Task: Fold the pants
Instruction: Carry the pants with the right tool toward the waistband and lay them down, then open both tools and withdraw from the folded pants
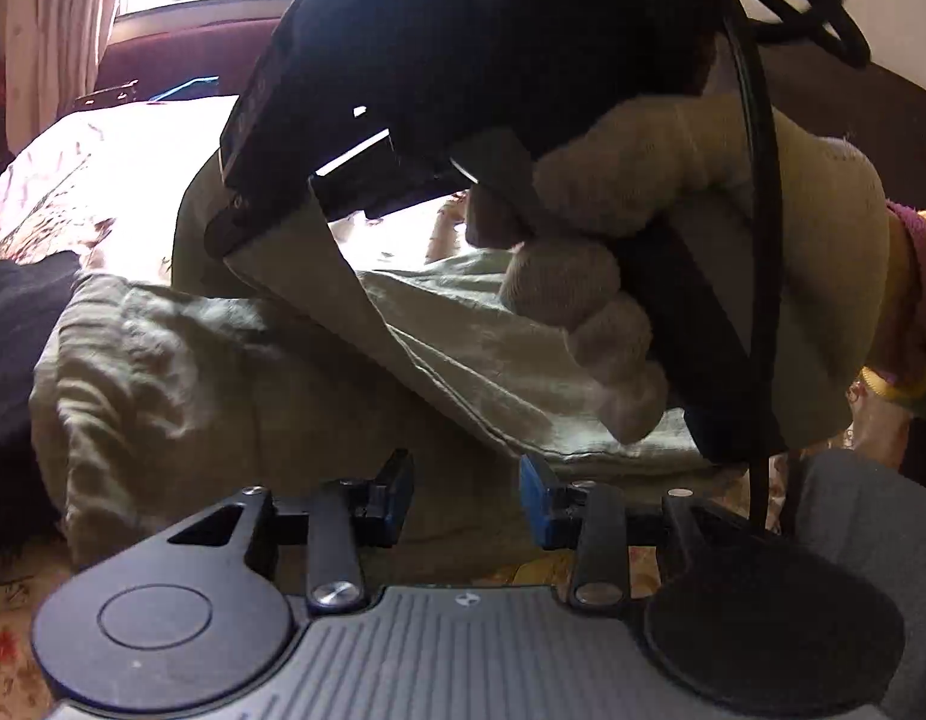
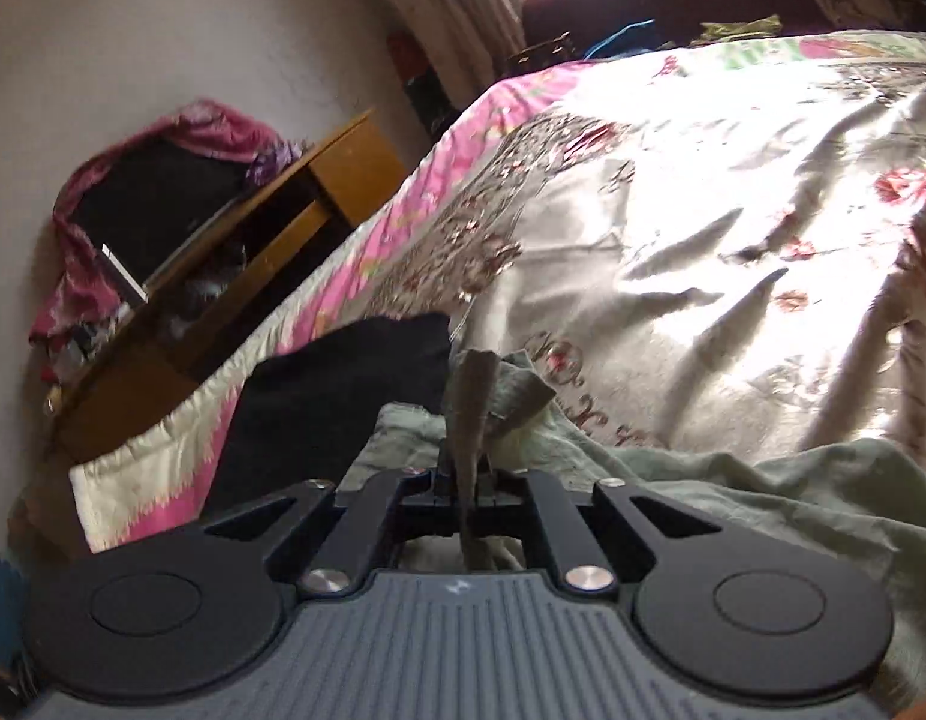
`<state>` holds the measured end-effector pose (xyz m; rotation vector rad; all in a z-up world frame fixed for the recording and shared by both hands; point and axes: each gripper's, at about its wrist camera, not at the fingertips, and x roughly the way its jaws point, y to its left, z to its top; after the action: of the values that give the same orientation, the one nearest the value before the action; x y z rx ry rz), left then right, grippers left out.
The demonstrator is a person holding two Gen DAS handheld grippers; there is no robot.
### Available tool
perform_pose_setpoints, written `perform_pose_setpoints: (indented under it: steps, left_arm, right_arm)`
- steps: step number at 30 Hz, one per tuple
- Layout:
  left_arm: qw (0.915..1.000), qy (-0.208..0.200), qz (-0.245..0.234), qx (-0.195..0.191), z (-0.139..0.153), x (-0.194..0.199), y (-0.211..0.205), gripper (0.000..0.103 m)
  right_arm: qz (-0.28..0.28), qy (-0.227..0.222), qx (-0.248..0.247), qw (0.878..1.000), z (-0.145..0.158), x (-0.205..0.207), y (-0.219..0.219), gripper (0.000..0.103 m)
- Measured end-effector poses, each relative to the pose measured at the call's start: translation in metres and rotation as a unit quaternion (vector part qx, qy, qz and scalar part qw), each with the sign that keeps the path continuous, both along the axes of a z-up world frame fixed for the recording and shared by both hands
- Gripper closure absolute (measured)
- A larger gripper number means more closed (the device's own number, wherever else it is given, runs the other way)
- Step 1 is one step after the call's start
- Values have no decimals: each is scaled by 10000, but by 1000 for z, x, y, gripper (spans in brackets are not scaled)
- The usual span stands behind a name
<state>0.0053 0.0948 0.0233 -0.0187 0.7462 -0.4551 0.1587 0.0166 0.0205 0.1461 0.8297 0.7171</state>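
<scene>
Bed (image 2: 733,192) with floral cover fills the ground ahead of both jaws. Olive pants (image 1: 181,372) lie rumpled on it, spread just beyond the left gripper (image 1: 466,504), whose jaws stand apart, empty, likely poised to take an edge. Right gripper (image 2: 466,483) has jaws closed on a pants fold, cloth standing up between them, probably lifted to carry over. Dark garment (image 2: 343,372) lies left of these jaws.
</scene>
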Motion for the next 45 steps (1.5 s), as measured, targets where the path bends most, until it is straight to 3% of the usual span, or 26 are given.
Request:
perform_pose_setpoints:
  steps: [3,8,13,16,18,19,20,22,25,28,30,33,37,42,45]
  left_arm:
    - [9998,134,109,-92,-8,-3,14,52]
    - [9989,96,316,-341,-11,-3,28,52]
    - [9989,44,393,-243,-14,-11,32,52]
    - [9990,56,413,-146,-14,-17,36,52]
    - [9990,83,421,-130,-14,-22,38,52]
    - [9990,93,418,-146,-13,-24,38,52]
    - [9990,94,415,-161,-11,-24,38,52]
    - [9990,25,407,-184,-5,-27,36,52]
    - [9988,-308,268,-258,11,-22,38,52]
    - [9973,-685,50,-268,23,-8,19,50]
    - [9963,-799,-107,-303,22,11,3,46]
    - [9977,-634,-209,-127,4,40,-22,46]
    - [9990,-151,-401,82,-12,65,-53,46]
    - [9970,-227,-650,341,-19,64,-82,46]
    - [9967,25,-558,593,-31,71,-88,46]
  right_arm:
    - [175,-236,-340,9990,-7,-20,19,98]
    - [21,-505,-323,9982,5,-26,31,98]
    - [287,-1112,-606,9915,9,-29,62,98]
    - [609,-1108,-692,9896,-2,-31,78,94]
    - [969,-691,-868,9891,-13,-30,85,89]
    - [994,-562,-782,9904,-14,-31,82,81]
    - [936,-490,-632,9924,-13,-33,73,77]
    - [763,-489,-369,9952,-3,-37,50,76]
    - [90,-495,14,9987,14,-36,-9,66]
    - [-962,-551,-345,9932,16,-23,-85,64]
    - [-1651,-319,-628,9838,8,-10,-134,63]
    - [-2255,82,-591,9724,-8,7,-195,62]
    - [-1837,381,-291,9818,-21,34,-224,62]
    - [-665,249,-307,9970,-25,54,-215,62]
    - [106,440,-864,9952,-34,55,-197,64]
